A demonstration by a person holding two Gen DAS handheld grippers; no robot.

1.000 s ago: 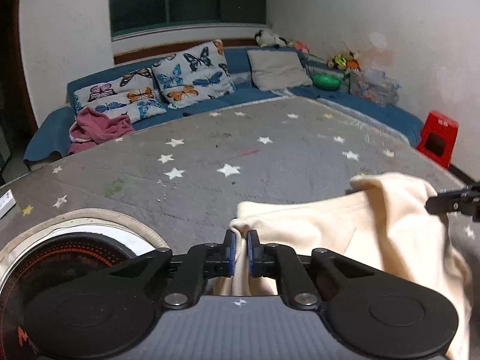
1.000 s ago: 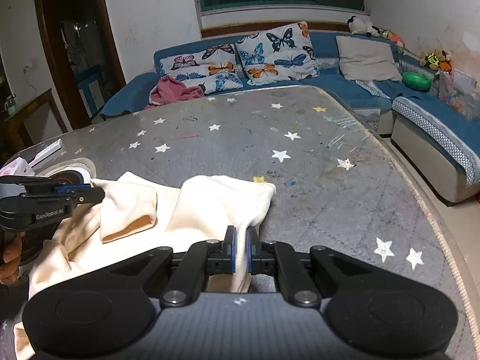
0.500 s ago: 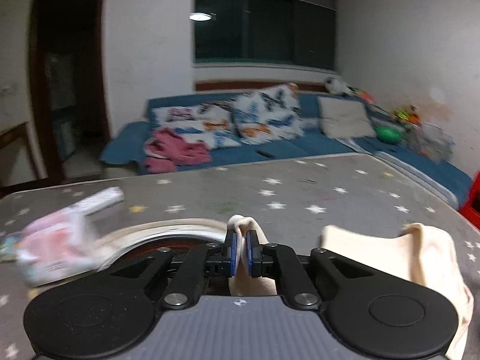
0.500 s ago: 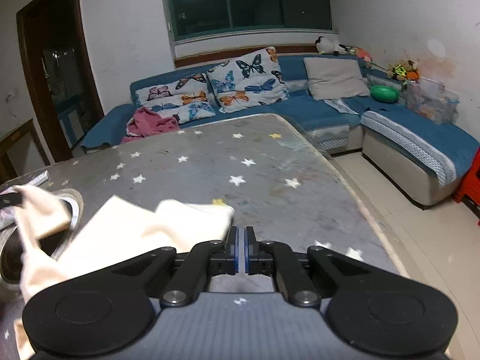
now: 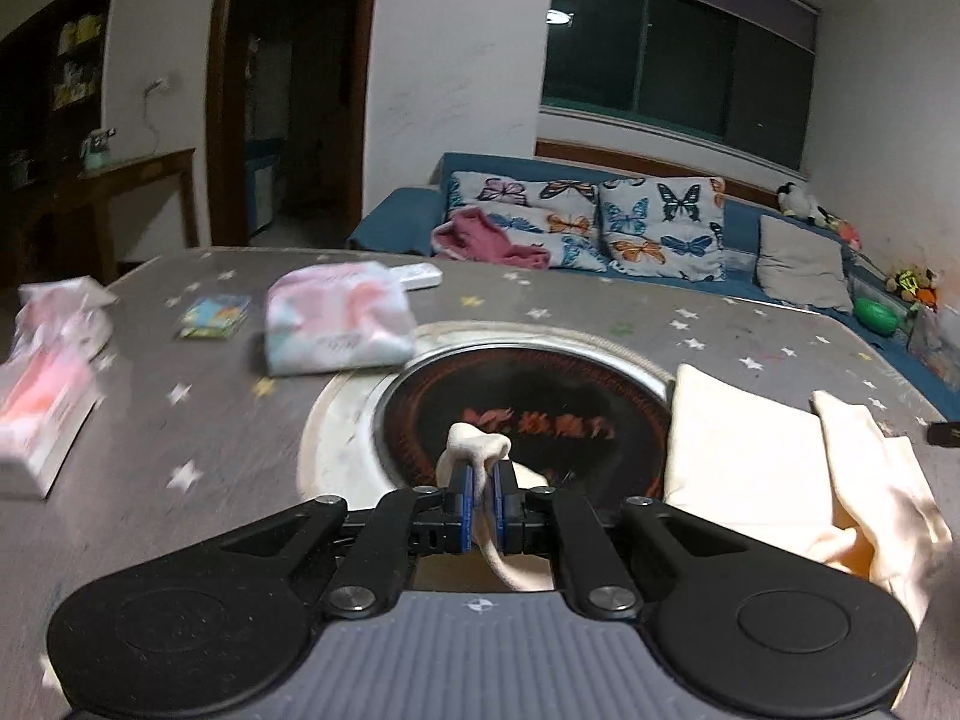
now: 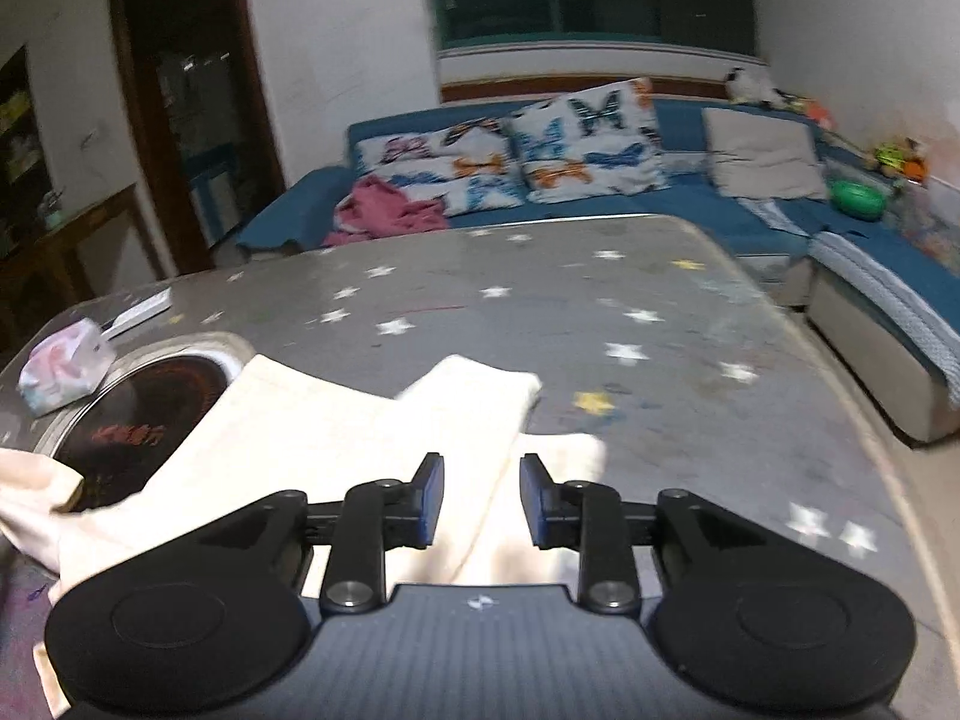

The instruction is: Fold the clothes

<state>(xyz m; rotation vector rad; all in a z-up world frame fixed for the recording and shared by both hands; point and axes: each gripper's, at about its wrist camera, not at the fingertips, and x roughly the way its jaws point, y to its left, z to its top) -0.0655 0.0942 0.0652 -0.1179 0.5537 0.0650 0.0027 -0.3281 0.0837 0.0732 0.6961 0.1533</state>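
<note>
A cream garment (image 6: 336,438) lies spread on the grey star-patterned table (image 6: 630,312), partly over a round black hotplate (image 6: 138,408). My left gripper (image 5: 482,495) is shut on a bunched edge of that cream garment (image 5: 744,456), holding it above the hotplate (image 5: 528,414). My right gripper (image 6: 480,501) hangs open just above the cloth, nothing between its blue pads. The lifted edge held by the left gripper shows at the far left of the right wrist view.
A pastel tissue pack (image 5: 339,318), a pink-and-white packet (image 5: 42,402), a small card (image 5: 216,315) and a white remote (image 5: 414,276) lie on the table's left part. A blue sofa (image 6: 690,204) with butterfly pillows and a pink garment (image 6: 384,210) stands behind.
My right gripper has opened and let go of the cream garment. My left gripper, still clamped on the cloth, has swung left over the hotplate, bringing the table's left side into view.
</note>
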